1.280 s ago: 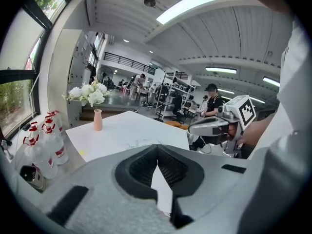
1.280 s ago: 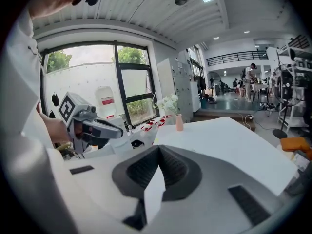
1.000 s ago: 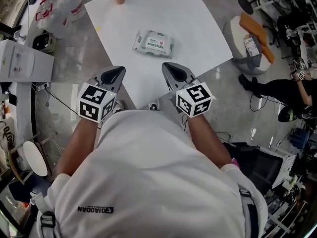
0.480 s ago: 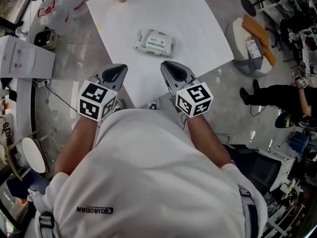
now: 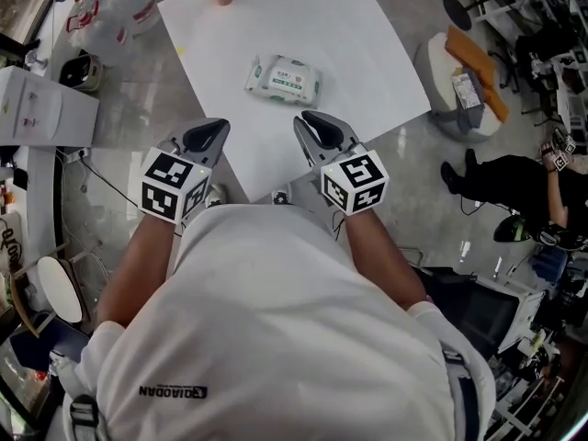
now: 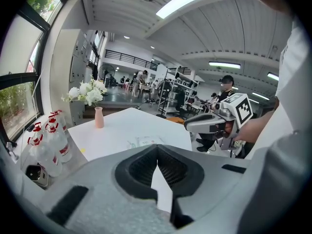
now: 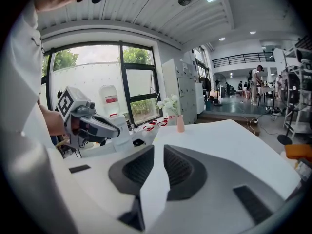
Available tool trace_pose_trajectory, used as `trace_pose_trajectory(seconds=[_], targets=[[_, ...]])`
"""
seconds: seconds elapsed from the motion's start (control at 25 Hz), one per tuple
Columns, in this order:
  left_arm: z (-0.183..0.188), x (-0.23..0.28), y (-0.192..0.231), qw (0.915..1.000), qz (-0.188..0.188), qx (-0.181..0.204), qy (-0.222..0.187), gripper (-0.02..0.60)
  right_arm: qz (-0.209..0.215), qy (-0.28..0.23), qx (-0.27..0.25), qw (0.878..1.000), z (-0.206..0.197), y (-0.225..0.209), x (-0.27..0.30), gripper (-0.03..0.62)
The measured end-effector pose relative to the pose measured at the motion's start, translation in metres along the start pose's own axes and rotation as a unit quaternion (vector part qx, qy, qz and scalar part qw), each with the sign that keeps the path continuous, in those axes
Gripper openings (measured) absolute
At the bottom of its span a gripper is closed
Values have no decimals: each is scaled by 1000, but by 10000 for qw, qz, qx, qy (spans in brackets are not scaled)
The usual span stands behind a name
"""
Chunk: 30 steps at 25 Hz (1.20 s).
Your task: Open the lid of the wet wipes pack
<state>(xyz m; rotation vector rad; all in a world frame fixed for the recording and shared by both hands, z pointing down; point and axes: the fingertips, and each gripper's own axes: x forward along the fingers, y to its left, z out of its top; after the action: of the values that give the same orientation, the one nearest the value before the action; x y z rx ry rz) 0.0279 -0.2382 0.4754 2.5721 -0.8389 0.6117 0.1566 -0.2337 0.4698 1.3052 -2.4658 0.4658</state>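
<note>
1. The wet wipes pack (image 5: 284, 79) lies on the white table (image 5: 358, 35), its lid seemingly closed, well ahead of both grippers.
2. Left gripper (image 5: 217, 129): jaws clenched together, empty.
3. Right gripper (image 5: 308, 123): jaws have just been opening and stand parted, with nothing between them.

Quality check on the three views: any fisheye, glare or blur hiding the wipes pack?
Head view: sharp, evenly lit, wet wipes pack clear on the white table. Left gripper view: strong fisheye, dark corners, pack small and faint. Right gripper view: same fisheye, bright windows, pack not seen.
</note>
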Motion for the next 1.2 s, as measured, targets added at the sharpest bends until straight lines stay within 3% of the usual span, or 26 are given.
trace_pose_trajectory(seconds=[0.2, 0.44, 0.8, 1.2], targets=[[-9, -1, 6, 9999, 101, -102, 70, 9, -205, 363, -752, 9963, -14, -22, 17, 64], [-21, -8, 10, 9992, 266, -262, 127, 9, -244, 1044, -1708, 9795, -44, -48, 57, 64], [-32, -19, 25, 9959, 663, -606, 147, 8, -69, 1956, -2256, 9544, -89, -82, 115, 66], [-48, -31, 35, 9912, 958, -888, 208, 9, 76, 2397, -2706, 9323, -119, -88, 146, 81]])
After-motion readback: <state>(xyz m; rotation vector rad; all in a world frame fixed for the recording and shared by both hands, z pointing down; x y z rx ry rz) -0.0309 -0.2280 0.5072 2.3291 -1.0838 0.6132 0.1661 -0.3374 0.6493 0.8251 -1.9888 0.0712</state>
